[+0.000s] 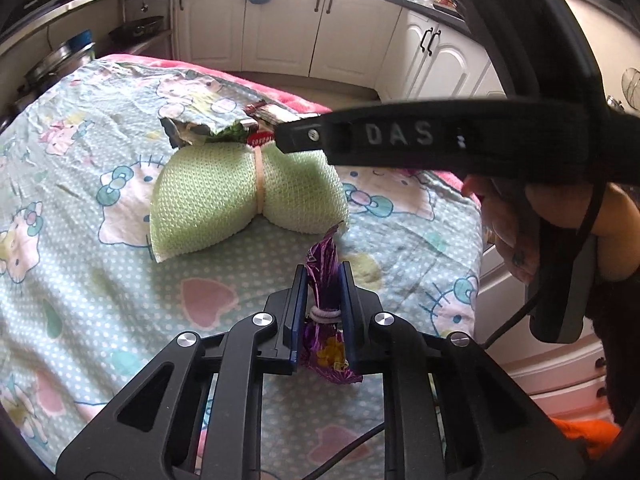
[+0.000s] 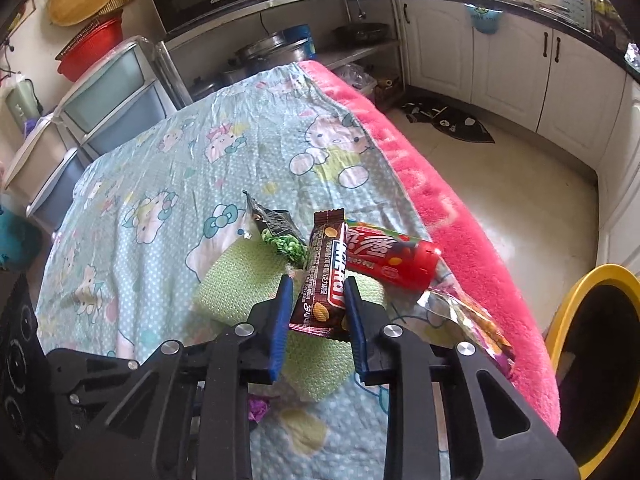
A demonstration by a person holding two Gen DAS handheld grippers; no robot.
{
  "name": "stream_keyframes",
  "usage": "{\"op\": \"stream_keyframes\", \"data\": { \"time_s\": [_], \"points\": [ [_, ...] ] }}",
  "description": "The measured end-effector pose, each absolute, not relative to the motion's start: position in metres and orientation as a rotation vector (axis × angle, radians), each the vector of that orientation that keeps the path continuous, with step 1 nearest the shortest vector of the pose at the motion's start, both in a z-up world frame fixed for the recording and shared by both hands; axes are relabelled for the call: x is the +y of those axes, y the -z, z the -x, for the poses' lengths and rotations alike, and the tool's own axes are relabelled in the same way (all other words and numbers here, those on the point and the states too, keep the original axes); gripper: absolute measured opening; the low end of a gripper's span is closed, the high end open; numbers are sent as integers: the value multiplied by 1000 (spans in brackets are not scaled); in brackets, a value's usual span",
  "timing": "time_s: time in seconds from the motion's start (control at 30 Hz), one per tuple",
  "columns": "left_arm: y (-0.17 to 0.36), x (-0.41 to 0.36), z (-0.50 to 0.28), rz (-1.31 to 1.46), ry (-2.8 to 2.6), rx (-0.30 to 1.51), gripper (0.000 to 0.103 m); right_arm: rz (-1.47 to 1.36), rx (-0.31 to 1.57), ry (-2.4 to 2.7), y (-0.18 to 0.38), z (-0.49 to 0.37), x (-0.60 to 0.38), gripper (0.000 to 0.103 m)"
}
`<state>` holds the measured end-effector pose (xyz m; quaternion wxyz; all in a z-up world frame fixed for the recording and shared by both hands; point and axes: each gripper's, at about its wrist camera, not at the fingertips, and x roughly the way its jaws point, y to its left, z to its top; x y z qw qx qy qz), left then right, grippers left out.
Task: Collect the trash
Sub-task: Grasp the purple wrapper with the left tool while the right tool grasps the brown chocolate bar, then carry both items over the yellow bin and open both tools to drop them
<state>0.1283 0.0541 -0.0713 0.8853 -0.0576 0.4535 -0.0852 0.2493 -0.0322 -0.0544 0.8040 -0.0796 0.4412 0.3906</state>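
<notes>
My left gripper [image 1: 323, 270] is shut on a crumpled purple wrapper [image 1: 326, 250] with a white band around it, low over the cat-print cloth. Behind it lies a green knit cloth [image 1: 224, 196] tied in the middle. My right gripper [image 2: 318, 280] is shut on a brown snack bar [image 2: 324, 240] that tilts up over the green cloth [image 2: 240, 280]. Beside the bar lie a red candy tube [image 2: 390, 258], a dark wrapper with green print [image 2: 276, 232] and a silvery orange wrapper [image 2: 460, 312]. In the left wrist view the right gripper [image 1: 282, 138] reaches in from the right onto that pile.
The table wears a cat-print cloth [image 2: 180, 160] over a pink blanket [image 2: 440, 208] that hangs off its right edge. A yellow-rimmed black bin [image 2: 592, 360] stands on the floor at the right. White cabinets [image 1: 280, 24] line the far wall; plastic drawers [image 2: 108, 96] stand at the left.
</notes>
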Motion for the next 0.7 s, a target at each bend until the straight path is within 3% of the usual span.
{"op": "stream_keyframes", "data": {
  "time_s": [0.7],
  "points": [
    [18, 31, -141, 102, 213, 834, 9, 69, 812, -763, 3, -239, -114, 25]
  ]
}}
